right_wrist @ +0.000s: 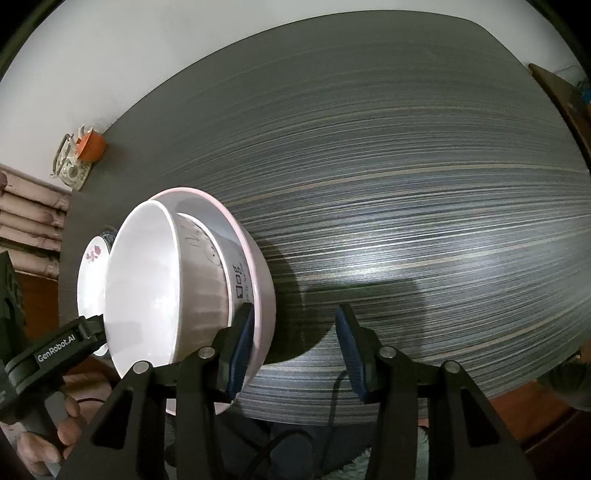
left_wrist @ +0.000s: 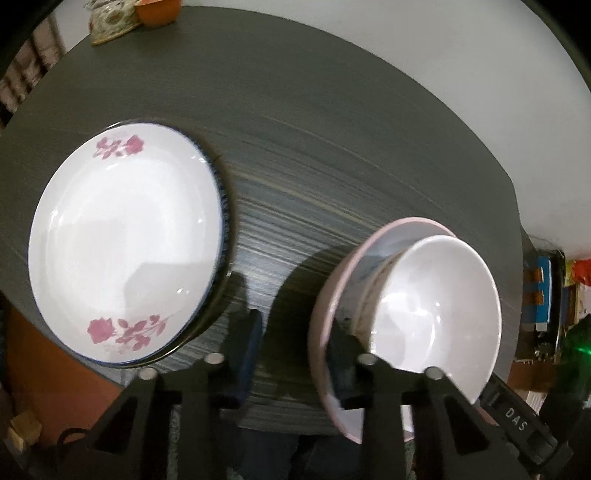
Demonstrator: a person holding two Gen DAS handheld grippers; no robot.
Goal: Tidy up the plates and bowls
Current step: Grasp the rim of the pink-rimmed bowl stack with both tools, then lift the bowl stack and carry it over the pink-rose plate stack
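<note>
A white plate with pink flowers [left_wrist: 125,243] lies on the dark striped table [left_wrist: 314,147] at the left; it also shows in the right wrist view [right_wrist: 92,273]. A white bowl [left_wrist: 436,310] sits nested inside a pink-rimmed bowl [left_wrist: 332,295] at the right near the front edge. The white bowl [right_wrist: 144,291] and the pink bowl [right_wrist: 258,295] show at the left of the right wrist view. My left gripper [left_wrist: 295,354] is open, its right finger inside the pink bowl's rim. My right gripper [right_wrist: 295,350] is open, its left finger at the pink bowl's side.
An orange cup [left_wrist: 159,13] and a floral container [left_wrist: 110,27] stand at the table's far left corner; the cup [right_wrist: 91,147] also shows in the right wrist view. Shelves with coloured items [left_wrist: 546,295] stand off the table's right side.
</note>
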